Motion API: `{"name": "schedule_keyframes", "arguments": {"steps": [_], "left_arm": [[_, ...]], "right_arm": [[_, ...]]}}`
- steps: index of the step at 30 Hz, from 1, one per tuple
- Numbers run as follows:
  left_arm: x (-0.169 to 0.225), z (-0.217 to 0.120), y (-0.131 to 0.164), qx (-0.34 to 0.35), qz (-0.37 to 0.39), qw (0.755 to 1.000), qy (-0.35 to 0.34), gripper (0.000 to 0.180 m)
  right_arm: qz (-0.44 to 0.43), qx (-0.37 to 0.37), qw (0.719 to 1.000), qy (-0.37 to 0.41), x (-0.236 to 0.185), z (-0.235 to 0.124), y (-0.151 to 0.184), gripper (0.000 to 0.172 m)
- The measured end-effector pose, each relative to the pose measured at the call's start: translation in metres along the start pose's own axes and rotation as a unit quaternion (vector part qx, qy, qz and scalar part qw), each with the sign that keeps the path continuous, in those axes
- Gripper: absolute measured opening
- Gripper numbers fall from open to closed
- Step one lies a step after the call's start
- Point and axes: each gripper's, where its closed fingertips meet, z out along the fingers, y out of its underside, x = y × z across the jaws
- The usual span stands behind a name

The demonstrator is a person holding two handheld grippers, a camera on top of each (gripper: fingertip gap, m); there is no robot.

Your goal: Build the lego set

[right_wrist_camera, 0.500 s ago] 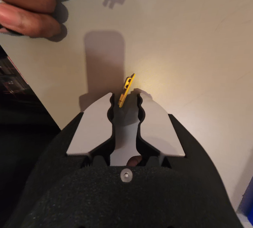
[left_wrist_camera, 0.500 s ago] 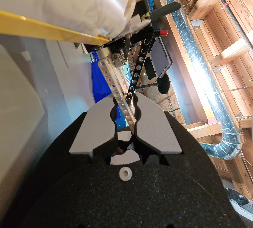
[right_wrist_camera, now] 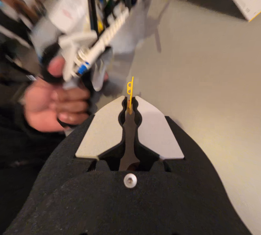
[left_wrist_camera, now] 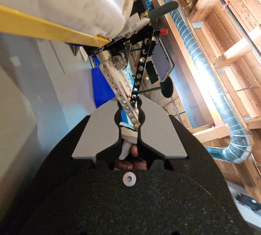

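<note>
Your left gripper (left_wrist_camera: 129,109) is pinching white holed beam (left_wrist_camera: 113,85) of toy build — beam running lengthwise between fingers, slanting up-left toward white body (left_wrist_camera: 70,2); black holed strip (left_wrist_camera: 141,65) crossing it just past fingertips. Your right gripper (right_wrist_camera: 130,101) is clamping thin yellow piece (right_wrist_camera: 130,87), standing on edge, long axis straight out past fingertips. Build (right_wrist_camera: 107,37) is lying up-left of right fingers, blurred, apart from yellow piece — right gripper nearer to it over beige table (right_wrist_camera: 197,87).

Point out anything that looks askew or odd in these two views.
The brick-built model hangs tilted in the air, carried by the left hand-held gripper clamped on its white holed beam. The right hand-held gripper pinches a thin yellow piece edge-on. Nothing looks broken.
</note>
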Motion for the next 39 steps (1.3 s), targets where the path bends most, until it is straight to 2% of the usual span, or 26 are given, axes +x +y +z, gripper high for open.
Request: {"name": "schedule_keyframes", "arguments": {"steps": [2, 5, 9, 19, 29, 35, 39], "left_arm": [[-0.002, 0.001, -0.003, 0.012, 0.005, 1.0, -0.009, 0.018], [-0.005, 0.003, -0.006, 0.028, 0.011, 0.999, -0.021, 0.019], [-0.01, 0.008, -0.005, 0.041, 0.019, 0.998, -0.037, 0.018], [-0.012, 0.016, 0.002, 0.051, 0.028, 0.997, -0.045, 0.018], [-0.01, 0.013, -0.001, 0.07, 0.05, 0.995, -0.046, 0.018], [-0.005, 0.013, 0.0, 0.074, 0.078, 0.993, -0.04, 0.018], [0.0, 0.012, 0.001, 0.072, 0.092, 0.993, -0.032, 0.018]], "right_arm": [[0.071, 0.108, 0.991, -0.045, -0.006, -0.007, -0.022, 0.007], [0.182, 0.223, 0.953, -0.094, -0.011, -0.018, -0.037, 0.007], [0.254, 0.293, 0.911, -0.14, -0.024, -0.023, -0.035, 0.007], [0.313, 0.326, 0.87, -0.198, -0.034, -0.021, -0.036, 0.007], [0.323, 0.31, 0.874, -0.191, -0.032, -0.014, -0.035, 0.007], [0.331, 0.3, 0.868, -0.216, -0.036, -0.012, -0.035, 0.007], [0.313, 0.292, 0.876, -0.224, -0.037, -0.014, -0.036, 0.006]]}}
